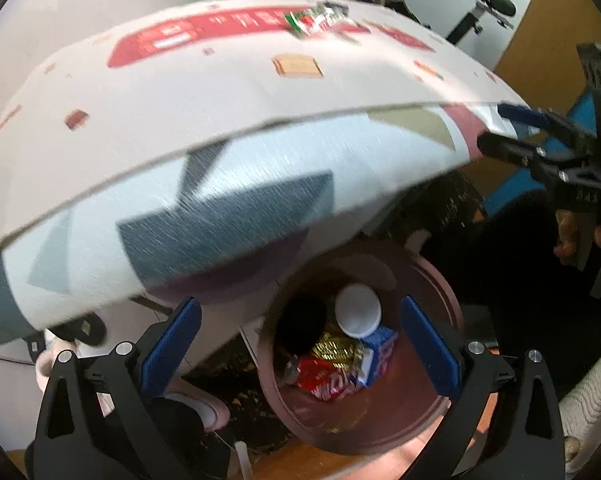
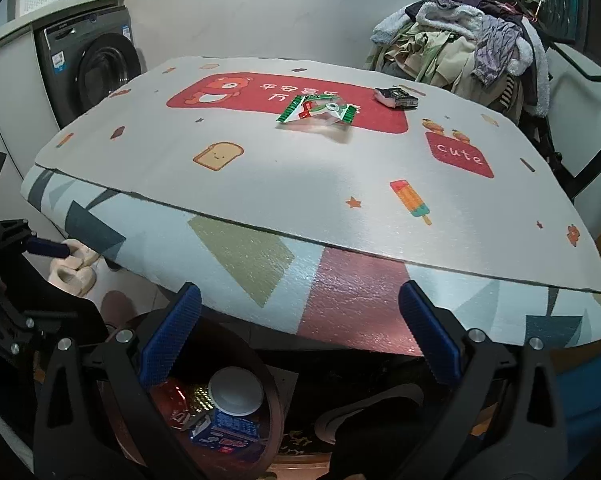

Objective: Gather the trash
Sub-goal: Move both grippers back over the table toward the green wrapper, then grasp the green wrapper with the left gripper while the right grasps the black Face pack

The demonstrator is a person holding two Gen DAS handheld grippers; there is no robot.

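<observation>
- Trash left on the table: a green-and-red wrapper (image 2: pixel 316 110) lies on the red bear print, toward the far edge of the table (image 2: pixel 300 184). Crumpled, flat on the mat, untouched.
- A second piece, a small dark packet (image 2: pixel 396 97), sits just beside the wrapper, nearer the far right corner. Print too small to read.
- Trash already in: the bin (image 1: pixel 432 412) stands on the floor below the near edge of the table. Inside I see a white round lid (image 1: pixel 357 310), a gold foil wrapper (image 1: pixel 334 350), a red wrapper (image 1: pixel 328 386) and a blue-and-white carton (image 1: pixel 378 354), heaped together.
- My left gripper (image 1: pixel 300 360) hangs directly over the bin mouth, pointing steeply down. Fingers spread wide, nothing between the blue pads.
- My right gripper (image 2: pixel 300 340) sits off the near edge of the table, aimed across the top. Fingers wide apart as well, nothing held.
- Judgement: well along but not finished. Several items binned, two visible pieces remaining, both at the far side of the table.
- Next, as I read it: reach across the mat to the green-and-red wrapper, then the dark packet. Thin, light foil lying flat may slide on the mat, so the fingers would need to come in low.
- Surroundings: slippers (image 2: pixel 74 268) on the floor at the near left corner; a heap of clothes (image 2: pixel 468 44) behind the far right corner; a washing machine (image 2: pixel 94 68) at the left wall.
</observation>
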